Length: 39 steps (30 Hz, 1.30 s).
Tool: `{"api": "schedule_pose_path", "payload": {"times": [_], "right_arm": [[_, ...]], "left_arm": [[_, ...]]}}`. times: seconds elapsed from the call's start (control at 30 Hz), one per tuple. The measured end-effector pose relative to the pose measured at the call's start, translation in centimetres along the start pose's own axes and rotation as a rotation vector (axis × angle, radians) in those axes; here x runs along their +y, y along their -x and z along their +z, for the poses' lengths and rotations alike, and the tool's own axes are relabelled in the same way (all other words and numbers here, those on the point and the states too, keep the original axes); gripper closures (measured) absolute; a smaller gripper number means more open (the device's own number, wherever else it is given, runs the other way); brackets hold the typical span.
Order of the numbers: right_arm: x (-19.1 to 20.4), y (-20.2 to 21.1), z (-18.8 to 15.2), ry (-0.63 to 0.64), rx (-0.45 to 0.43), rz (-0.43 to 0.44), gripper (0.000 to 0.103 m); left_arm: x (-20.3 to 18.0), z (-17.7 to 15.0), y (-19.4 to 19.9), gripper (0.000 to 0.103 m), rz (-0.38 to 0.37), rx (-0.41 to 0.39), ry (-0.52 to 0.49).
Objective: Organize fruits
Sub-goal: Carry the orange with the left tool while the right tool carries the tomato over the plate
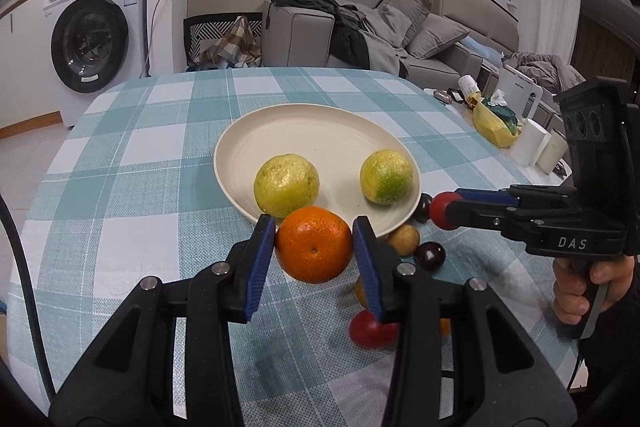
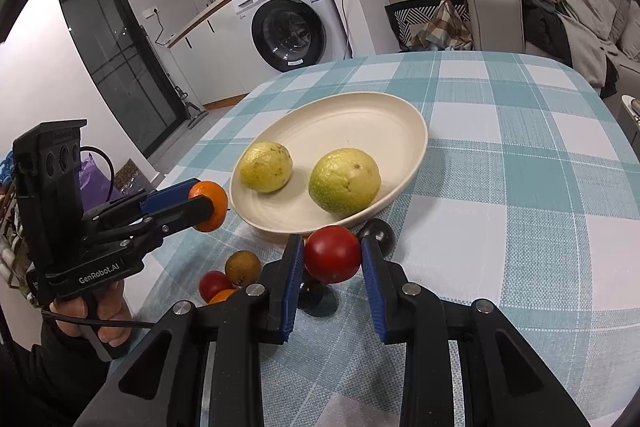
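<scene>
Washing machine (image 1: 90, 39) beyond checked tablecloth (image 1: 132, 155); grey sofa (image 1: 400, 27) strewn with clothes

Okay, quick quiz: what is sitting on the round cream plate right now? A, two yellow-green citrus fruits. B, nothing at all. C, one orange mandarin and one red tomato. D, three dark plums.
A: the round cream plate holds only two yellow-green citrus fruits; the orange mandarin sits clamped in the left claw and the red tomato in the right claw, both short of the plate.
</scene>
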State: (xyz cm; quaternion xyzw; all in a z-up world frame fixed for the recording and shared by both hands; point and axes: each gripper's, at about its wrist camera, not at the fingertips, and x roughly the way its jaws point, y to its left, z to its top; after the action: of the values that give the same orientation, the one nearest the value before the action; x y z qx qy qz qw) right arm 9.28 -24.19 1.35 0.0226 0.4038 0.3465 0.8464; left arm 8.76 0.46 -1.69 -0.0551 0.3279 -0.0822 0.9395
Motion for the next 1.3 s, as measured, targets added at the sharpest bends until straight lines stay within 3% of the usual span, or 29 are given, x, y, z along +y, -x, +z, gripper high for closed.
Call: {"api": "schedule_pose_path", "payload": {"times": [0.47, 1.2, 1.3], "right_arm": [[0.6, -1.0, 0.8, -0.014, -0.029, 0.022, 0.073], [1.1, -3.2, 2.6, -0.062, -0.026, 0.084, 0.073], [1.0, -3.4, 2.7, -0.064, -0.023, 0.083, 0.073]], "left_arm": [[-0.4, 0.8, -1.1, 0.066, 0.033, -0.019, -0.046], [0.2, 1.8, -3.7, 0.066, 0.022, -0.001, -0.032], [0.3, 1.9, -3.9, 0.073, 0.023, 0.003, -0.028]]}}
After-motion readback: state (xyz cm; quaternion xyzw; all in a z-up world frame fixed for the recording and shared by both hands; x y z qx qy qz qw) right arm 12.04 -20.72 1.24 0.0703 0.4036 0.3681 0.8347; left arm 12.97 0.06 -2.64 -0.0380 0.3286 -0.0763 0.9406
